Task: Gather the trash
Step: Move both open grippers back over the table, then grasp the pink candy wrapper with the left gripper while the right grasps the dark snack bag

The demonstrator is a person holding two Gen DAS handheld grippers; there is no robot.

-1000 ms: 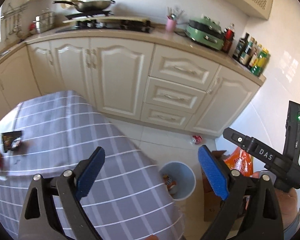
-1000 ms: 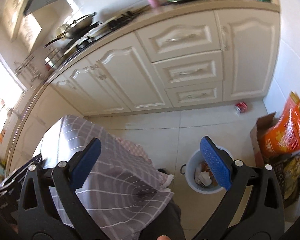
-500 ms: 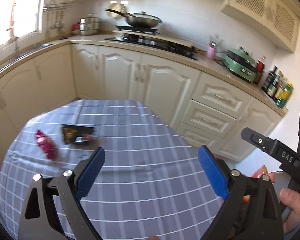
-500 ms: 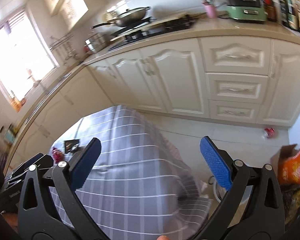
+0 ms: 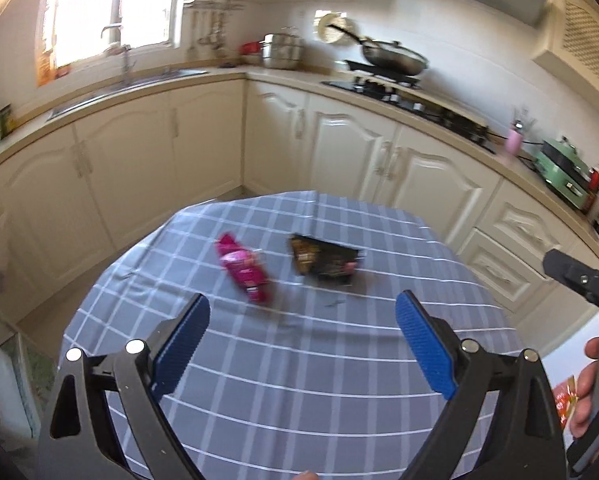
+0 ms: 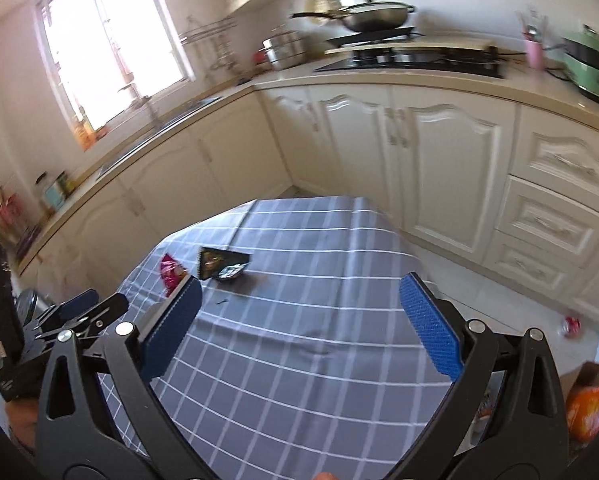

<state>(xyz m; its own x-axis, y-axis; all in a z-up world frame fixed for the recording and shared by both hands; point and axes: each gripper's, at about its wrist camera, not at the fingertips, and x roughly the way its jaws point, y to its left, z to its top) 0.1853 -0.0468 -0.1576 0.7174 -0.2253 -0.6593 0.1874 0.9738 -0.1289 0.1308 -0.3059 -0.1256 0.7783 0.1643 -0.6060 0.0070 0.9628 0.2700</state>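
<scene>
A pink snack wrapper (image 5: 245, 268) and a black snack packet (image 5: 326, 259) lie side by side on the grey checked tablecloth (image 5: 299, 380). My left gripper (image 5: 302, 343) is open and empty, a short way in front of them above the cloth. My right gripper (image 6: 299, 322) is open and empty over the right part of the table. In the right wrist view the pink wrapper (image 6: 170, 271) and black packet (image 6: 221, 263) lie far left, and the left gripper's body shows at the left edge.
Cream cabinets (image 5: 203, 152) wrap round the table on two sides, with a sink, pots and a wok on the counter. A red can (image 6: 570, 325) lies on the floor at the right. An orange bag (image 6: 591, 408) sits in a cardboard box at lower right.
Both grippers have swung left, away from the floor bin and over the table. The two wrappers have come from the left edge to the middle of the left wrist view.
</scene>
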